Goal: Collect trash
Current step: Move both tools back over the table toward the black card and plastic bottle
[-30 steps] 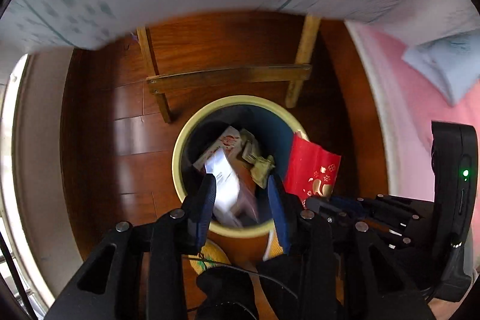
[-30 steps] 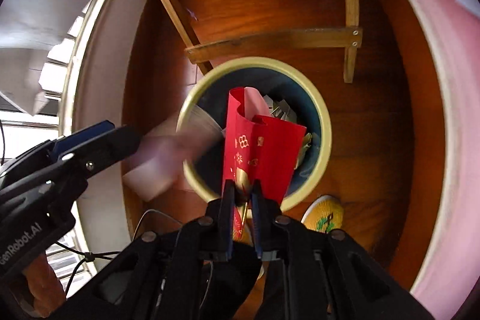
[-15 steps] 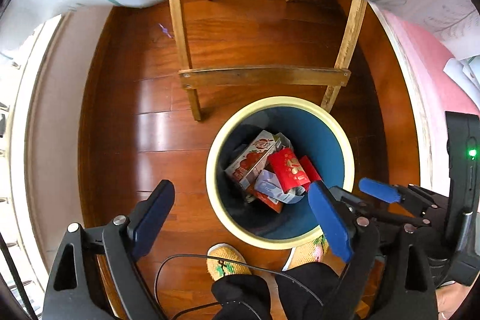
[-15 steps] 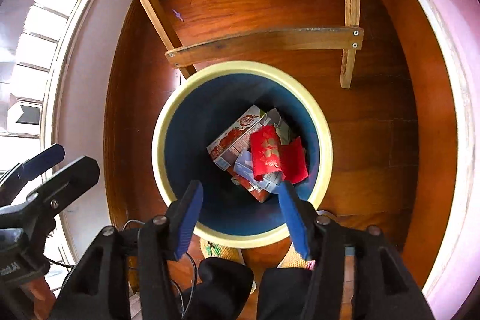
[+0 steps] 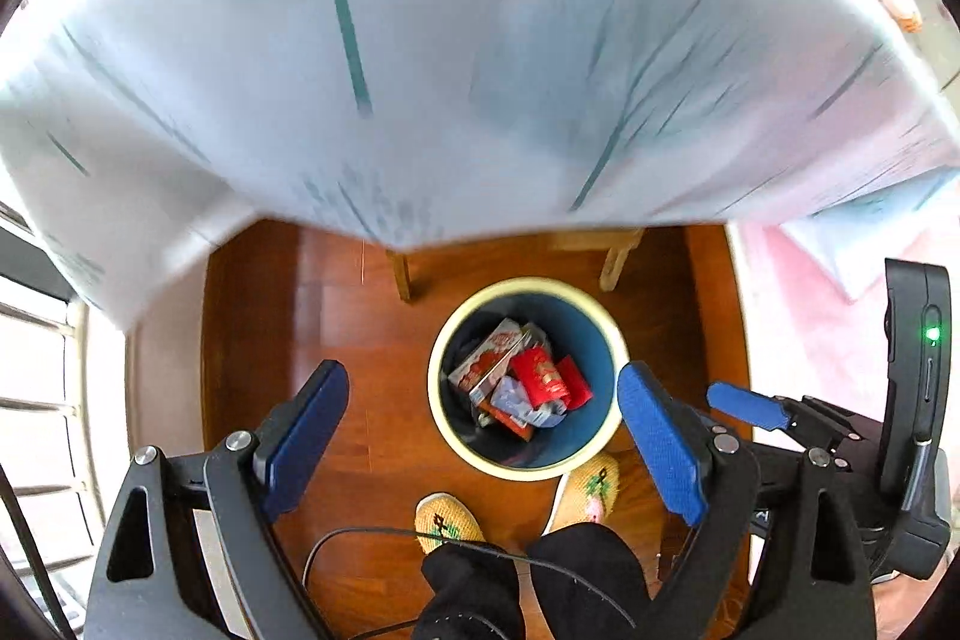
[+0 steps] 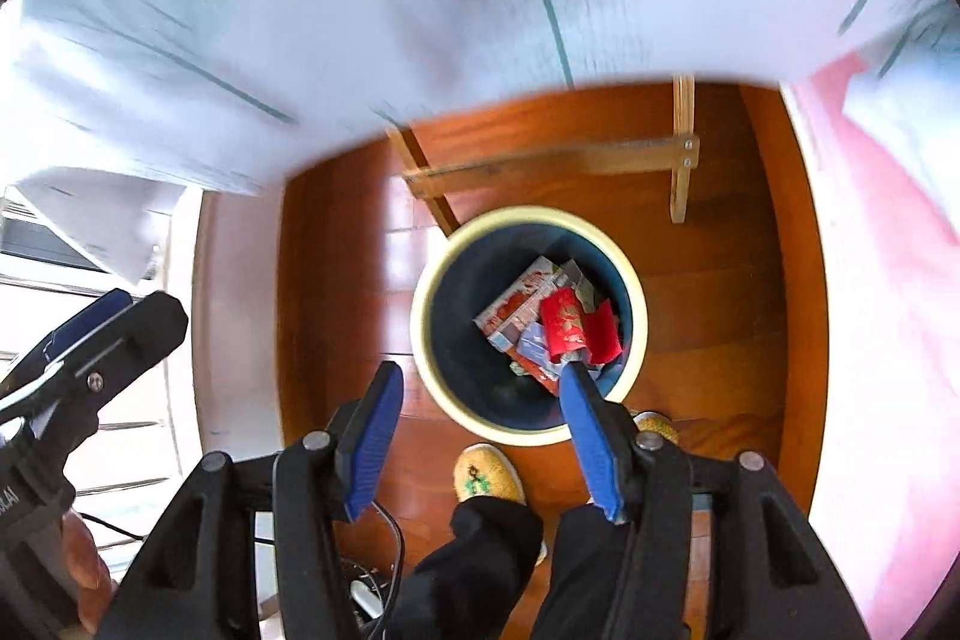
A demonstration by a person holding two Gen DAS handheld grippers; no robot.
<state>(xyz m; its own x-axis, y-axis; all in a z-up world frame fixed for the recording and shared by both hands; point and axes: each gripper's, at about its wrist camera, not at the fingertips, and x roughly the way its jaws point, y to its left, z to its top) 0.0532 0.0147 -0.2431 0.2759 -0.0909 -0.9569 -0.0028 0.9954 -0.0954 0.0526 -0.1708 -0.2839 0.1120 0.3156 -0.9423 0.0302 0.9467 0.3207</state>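
Nearest the cameras, the left gripper (image 5: 483, 424) stands spread wide with nothing between its blue pads, and the right gripper (image 6: 480, 424) is likewise released and empty, its jaws parted less far. Below them the person's two yellow knitted slippers (image 5: 447, 517) stand on the reddish-brown wooden floor (image 5: 360, 340), just beside the round blue waste bin with a cream rim (image 5: 528, 469). The trash lies inside it: a red paper envelope with gold print (image 5: 540, 376) on top, touching a white-and-red printed carton (image 5: 486, 361), with crumpled pale wrappers (image 5: 519, 403) beneath. All of it looks light and thin; the envelope would likely bend and slip under a pinch, so any piece of this kind is best taken by an edge or fold, and the carton, stiffer, across its narrow side. Beyond the bin stand the light wooden legs and crossbar of a table (image 6: 552, 163), close to the rim. Above hangs a blurred white cloth with teal plant print (image 5: 480, 40), covering the upper view and hiding whatever trash may lie on top. A pink surface (image 6: 888, 310) borders the right side.
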